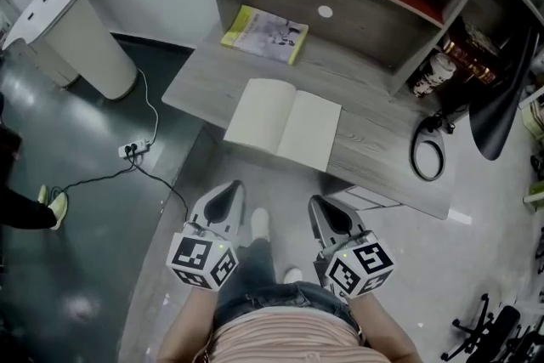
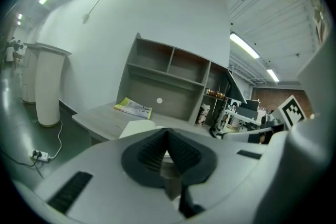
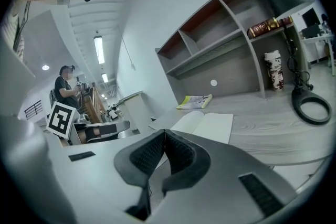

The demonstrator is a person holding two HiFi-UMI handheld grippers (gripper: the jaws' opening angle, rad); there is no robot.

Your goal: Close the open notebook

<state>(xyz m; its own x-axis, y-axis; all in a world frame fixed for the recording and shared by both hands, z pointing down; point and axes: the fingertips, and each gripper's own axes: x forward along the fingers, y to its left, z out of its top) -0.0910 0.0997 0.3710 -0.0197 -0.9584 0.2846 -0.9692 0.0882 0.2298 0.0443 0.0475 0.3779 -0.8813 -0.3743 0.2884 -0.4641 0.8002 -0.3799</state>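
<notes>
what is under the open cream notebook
The open cream notebook lies flat on the grey wood-grain desk, near its front edge. Anything beneath its pages is covered.

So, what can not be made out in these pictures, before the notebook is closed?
- Open white paper notebook: in the head view it is too small to tell blank pages from ruled ones. In the left gripper view the shut left claw hides most of it.
- Yellow-green printed booklet: the cover print is too small to read in every view.
- Shiny brown items: in the head view they are dim and too small to name.
</notes>
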